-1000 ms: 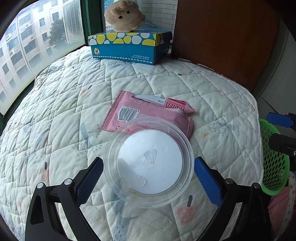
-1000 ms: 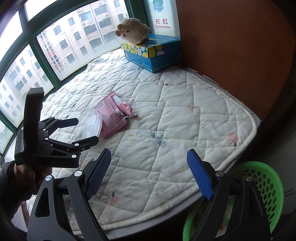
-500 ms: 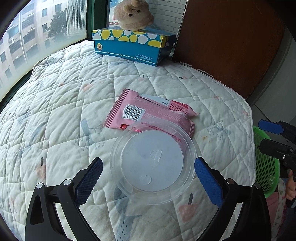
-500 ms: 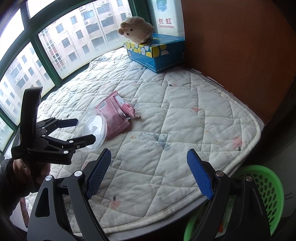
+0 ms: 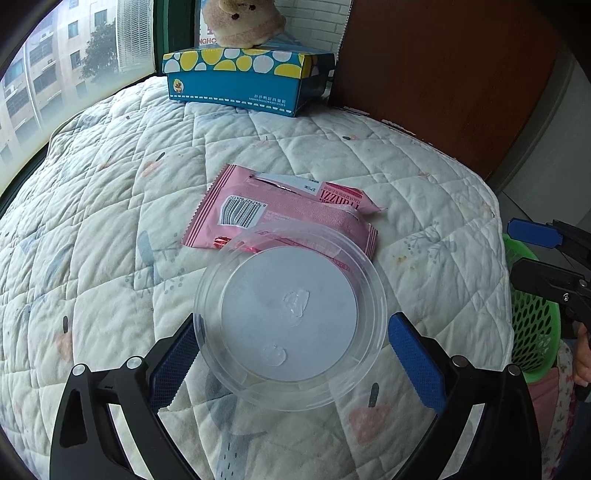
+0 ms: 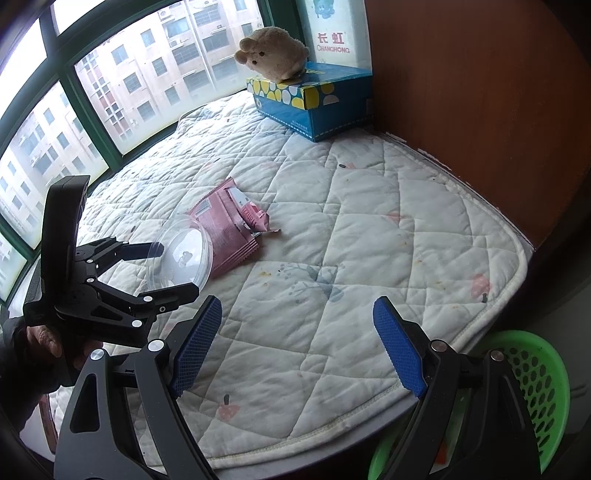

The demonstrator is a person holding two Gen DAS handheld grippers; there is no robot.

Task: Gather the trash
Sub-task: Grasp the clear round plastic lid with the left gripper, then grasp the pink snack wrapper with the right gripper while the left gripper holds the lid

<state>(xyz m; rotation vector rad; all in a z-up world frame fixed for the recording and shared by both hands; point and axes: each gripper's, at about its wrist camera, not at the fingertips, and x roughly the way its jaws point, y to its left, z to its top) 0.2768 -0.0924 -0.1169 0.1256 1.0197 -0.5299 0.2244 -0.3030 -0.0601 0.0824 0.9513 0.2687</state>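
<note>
A clear round plastic lid (image 5: 291, 317) lies on the white quilt, its far edge over a pink snack wrapper (image 5: 280, 212). My left gripper (image 5: 291, 354) is open, its blue pads on either side of the lid's near half; whether they touch it is unclear. In the right wrist view the lid (image 6: 186, 260) sits between the left gripper's fingers (image 6: 173, 295), next to the wrapper (image 6: 231, 225). My right gripper (image 6: 297, 345) is open and empty above the quilt's near edge. A green perforated basket (image 6: 535, 384) stands below that edge; it also shows in the left wrist view (image 5: 533, 317).
A blue tissue box with yellow dots (image 5: 243, 81) stands at the far end with a beige plush toy (image 5: 243, 22) on top. A brown wooden panel (image 6: 480, 96) runs along the right. Windows (image 6: 110, 96) border the left side.
My left gripper has moved forward and down around the clear lid, so its pads now flank the lid's near half. The right gripper has shifted only slightly.
</note>
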